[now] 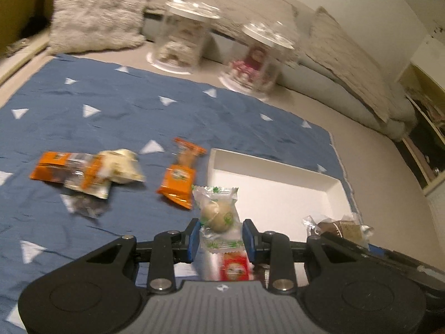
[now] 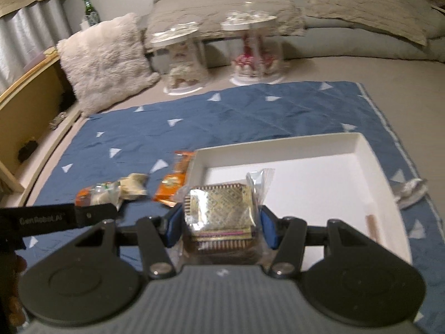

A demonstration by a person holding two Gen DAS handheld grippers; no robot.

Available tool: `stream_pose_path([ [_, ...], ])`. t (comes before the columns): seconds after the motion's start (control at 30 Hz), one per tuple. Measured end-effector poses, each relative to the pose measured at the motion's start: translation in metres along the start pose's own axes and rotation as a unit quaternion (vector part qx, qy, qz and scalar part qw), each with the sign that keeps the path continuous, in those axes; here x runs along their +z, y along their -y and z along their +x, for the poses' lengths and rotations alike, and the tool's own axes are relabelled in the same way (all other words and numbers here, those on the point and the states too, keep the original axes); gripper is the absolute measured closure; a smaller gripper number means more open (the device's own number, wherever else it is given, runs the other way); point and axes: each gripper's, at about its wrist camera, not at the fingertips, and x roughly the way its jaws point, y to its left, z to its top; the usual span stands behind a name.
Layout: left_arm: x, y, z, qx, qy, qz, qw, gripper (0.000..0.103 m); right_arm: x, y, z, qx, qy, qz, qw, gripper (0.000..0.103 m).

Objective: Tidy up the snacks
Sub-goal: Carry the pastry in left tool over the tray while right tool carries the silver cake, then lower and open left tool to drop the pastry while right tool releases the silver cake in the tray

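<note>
My left gripper (image 1: 221, 232) is shut on a clear-wrapped round pastry with green print (image 1: 218, 213), held just above the near left corner of the white tray (image 1: 278, 167). My right gripper (image 2: 221, 222) is shut on a square gold-patterned cake in clear wrap (image 2: 222, 208), held over the tray's (image 2: 278, 144) near left part; it also shows in the left wrist view (image 1: 342, 226). Loose snacks lie on the blue cloth left of the tray: an orange packet (image 1: 179, 179), another orange packet (image 1: 65, 168) and a pale wrapped pastry (image 1: 122, 167).
Two clear lidded jars (image 1: 180, 41) (image 1: 258, 58) with snacks stand beyond the blue cloth (image 1: 111, 105). A fluffy cushion (image 1: 94, 11) and sofa cushions lie behind. A red packet (image 1: 235, 267) lies under my left gripper. A crumpled clear wrapper (image 2: 411, 192) lies right of the tray.
</note>
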Motion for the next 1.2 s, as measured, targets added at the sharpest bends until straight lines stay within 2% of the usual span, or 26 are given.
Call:
stream_pose_path([
  [0.27, -0.011, 0.05, 0.038, -0.035, -0.032, 0.02, 0.9987, 0.068, -0.012, 0.061, -0.005, -0.044, -0.011, 0.018, 0.999, 0.041],
  [0.47, -0.022, 0.078, 0.074, -0.06, -0.07, 0.023, 0.9955, 0.068, -0.021, 0.1, 0.011, -0.086, -0.036, 0.007, 0.996, 0.041],
  [0.57, -0.028, 0.09, 0.094, -0.077, -0.092, 0.018, 0.9926, 0.068, -0.023, 0.108, 0.029, -0.109, -0.055, -0.011, 0.992, 0.041],
  [0.83, -0.041, 0.112, 0.135, -0.117, -0.138, 0.0, 0.9834, 0.068, -0.035, 0.115, 0.06, -0.13, -0.083, -0.079, 0.985, 0.041],
  [1.07, -0.043, 0.11, 0.156, -0.104, -0.152, -0.017, 0.9827, 0.068, -0.047, 0.11, 0.086, -0.146, -0.101, -0.127, 0.976, 0.041],
  [1.2, -0.041, 0.108, 0.163, -0.101, -0.156, -0.022, 0.9823, 0.068, -0.042, 0.113, 0.086, -0.115, -0.112, -0.097, 0.982, 0.041],
])
